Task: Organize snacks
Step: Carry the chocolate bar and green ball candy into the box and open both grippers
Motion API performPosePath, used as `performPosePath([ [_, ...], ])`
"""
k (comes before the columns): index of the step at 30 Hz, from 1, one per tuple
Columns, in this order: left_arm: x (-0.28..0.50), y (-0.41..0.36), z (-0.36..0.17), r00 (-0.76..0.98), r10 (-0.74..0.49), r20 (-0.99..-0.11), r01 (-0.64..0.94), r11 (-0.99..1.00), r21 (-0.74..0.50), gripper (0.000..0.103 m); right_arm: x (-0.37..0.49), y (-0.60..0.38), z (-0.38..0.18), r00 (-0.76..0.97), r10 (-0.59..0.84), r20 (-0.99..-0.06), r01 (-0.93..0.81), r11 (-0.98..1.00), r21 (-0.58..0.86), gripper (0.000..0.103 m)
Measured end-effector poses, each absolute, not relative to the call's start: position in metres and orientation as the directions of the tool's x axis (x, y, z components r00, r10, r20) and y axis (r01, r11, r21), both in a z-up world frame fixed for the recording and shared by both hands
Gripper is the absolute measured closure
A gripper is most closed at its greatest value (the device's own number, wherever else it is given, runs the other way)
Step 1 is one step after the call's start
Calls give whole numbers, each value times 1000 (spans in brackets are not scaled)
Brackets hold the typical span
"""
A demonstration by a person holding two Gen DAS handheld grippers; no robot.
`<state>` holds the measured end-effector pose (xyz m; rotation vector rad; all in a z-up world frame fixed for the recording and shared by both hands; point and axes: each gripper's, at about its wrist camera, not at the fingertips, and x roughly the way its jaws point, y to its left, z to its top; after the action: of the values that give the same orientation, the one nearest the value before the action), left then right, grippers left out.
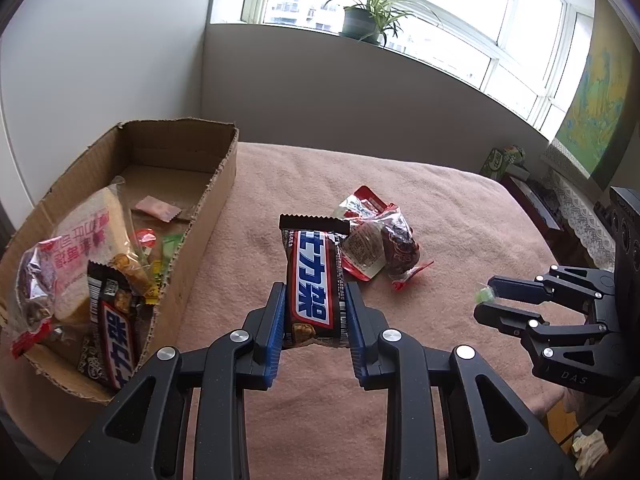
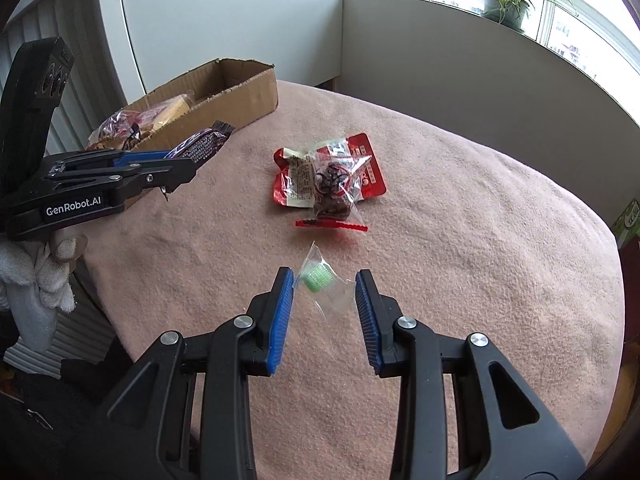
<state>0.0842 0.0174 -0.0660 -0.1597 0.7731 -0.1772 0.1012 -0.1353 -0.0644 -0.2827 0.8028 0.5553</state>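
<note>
Snacks: brown chocolate bar [image 1: 314, 286] clamped in left hand-held gripper [image 1: 316, 300]; right hand-held gripper [image 2: 325, 286] pinches green candy [image 2: 316, 278].

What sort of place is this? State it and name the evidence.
Probably a room in a home: a potted plant on the sill of a wide window, a pink blanket spread as the work surface, and a cardboard box of snacks.

Pale pink fleece blanket [image 1: 400, 184] covers the broad work surface. Behind it, a low grey-white wall [image 1: 340, 92] runs under a wide white-framed window [image 1: 460, 12]; daylight is strong, with buildings faintly visible outside. A green spider plant in a grey-green pot [image 1: 366, 14] stands on the sill. White panel wall [image 1: 100, 52] at left. Yellow-green map poster [image 1: 596, 100] at right, above a white lace cloth [image 1: 580, 216].
</note>
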Motion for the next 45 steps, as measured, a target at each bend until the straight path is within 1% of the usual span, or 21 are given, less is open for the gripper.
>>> performPosePath([
  [8, 76, 48, -41, 755, -186, -629, 54, 973, -223, 76, 119, -98, -27, 586, 429, -687, -597, 802, -8, 70],
  [14, 67, 85, -33, 782, -120, -611, -24, 975, -222, 76, 138, -57, -4, 567, 499, -656, -636, 771, 36, 70],
  [19, 63, 117, -32, 788, -62, -612, -99, 969, -226, 76, 157, -19, 7, 536, 542, -647, -662, 746, 77, 70],
  [26, 66, 142, -33, 786, -10, -618, -153, 966, -209, 76, 181, 35, 8, 503, 561, -657, -683, 724, 95, 70],
  [35, 75, 156, -39, 777, 4, -630, -189, 955, -227, 76, 206, 79, -9, 462, 560, -687, -689, 715, 120, 69],
  [36, 76, 156, -39, 775, 3, -631, -189, 955, -227, 76, 207, 82, -11, 458, 560, -691, -688, 715, 123, 65],
  [37, 76, 157, -40, 774, 3, -633, -189, 955, -227, 76, 209, 83, -12, 459, 558, -692, -685, 718, 124, 58],
  [38, 76, 157, -40, 774, 7, -634, -194, 955, -226, 76, 209, 85, -13, 461, 559, -690, -683, 720, 127, 55],
  [39, 77, 158, -40, 772, 11, -636, -201, 953, -227, 76, 209, 85, -13, 463, 560, -687, -680, 722, 130, 50],
  [41, 77, 159, -39, 771, 8, -637, -202, 952, -231, 73, 209, 83, -13, 459, 564, -687, -679, 721, 138, 49],
  [43, 78, 159, -39, 771, 13, -637, -206, 951, -229, 64, 210, 81, -13, 458, 564, -688, -676, 723, 143, 49],
  [44, 78, 160, -38, 772, 11, -636, -204, 951, -232, 58, 210, 79, -13, 457, 564, -688, -674, 724, 145, 49],
  [45, 78, 160, -38, 773, 9, -634, -204, 950, -235, 58, 211, 77, -13, 457, 562, -689, -671, 727, 147, 49],
])
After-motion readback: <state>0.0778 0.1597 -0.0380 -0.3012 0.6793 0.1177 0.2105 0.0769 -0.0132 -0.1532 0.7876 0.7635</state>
